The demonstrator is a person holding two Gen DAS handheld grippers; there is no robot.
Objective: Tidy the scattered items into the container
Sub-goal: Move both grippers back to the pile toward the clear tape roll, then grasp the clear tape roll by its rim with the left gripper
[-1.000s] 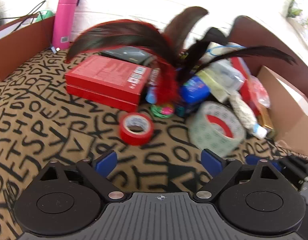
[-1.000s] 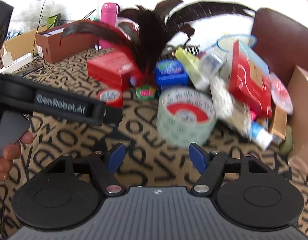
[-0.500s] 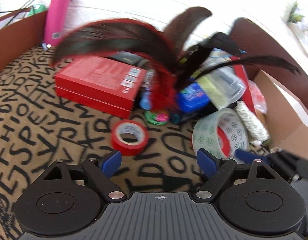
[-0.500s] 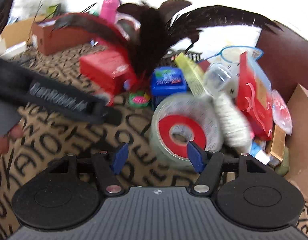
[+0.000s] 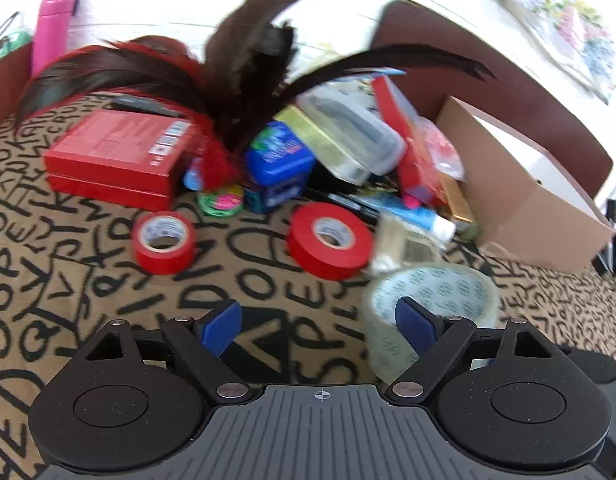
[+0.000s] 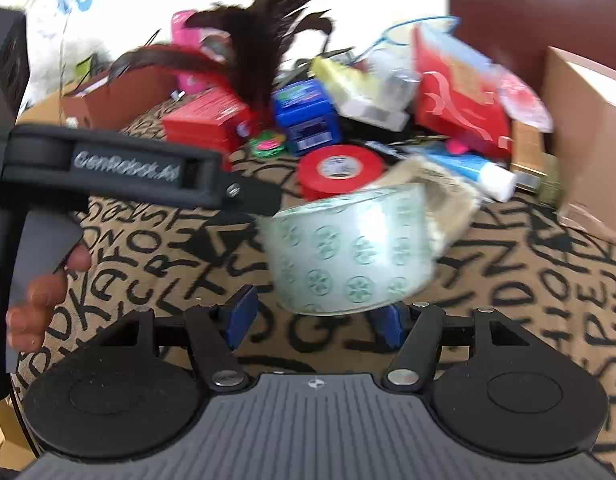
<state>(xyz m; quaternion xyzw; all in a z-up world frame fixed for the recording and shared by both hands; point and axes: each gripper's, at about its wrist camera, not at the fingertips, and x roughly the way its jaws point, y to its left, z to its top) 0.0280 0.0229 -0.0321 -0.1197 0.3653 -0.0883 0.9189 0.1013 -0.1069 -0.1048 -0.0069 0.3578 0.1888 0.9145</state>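
A big clear tape roll with green dots (image 6: 349, 250) sits just ahead of my right gripper (image 6: 313, 318), whose blue pads are apart and open; the roll overlaps the right pad. The roll also shows in the left wrist view (image 5: 431, 312), beside my open, empty left gripper (image 5: 319, 320). Two red tape rolls lie on the lettered cloth, one at left (image 5: 164, 236) and one at centre (image 5: 327, 240). A pile of items lies behind: a red box (image 5: 120, 156), a black-and-red feather toy (image 5: 228, 92), a blue tin (image 5: 278, 160). A cardboard box (image 5: 519, 184) stands at the right.
A pink bottle (image 5: 52, 28) stands at the back left beside a brown box (image 6: 120, 96). A dark chair back (image 5: 507, 92) rises behind the cardboard box. The left gripper's body (image 6: 108, 168) and the hand holding it cross the right wrist view at left.
The clear tape roll has been pulled out of the pile toward the grippers and tipped over, uncovering a second red tape roll. Both grippers have moved in closer.
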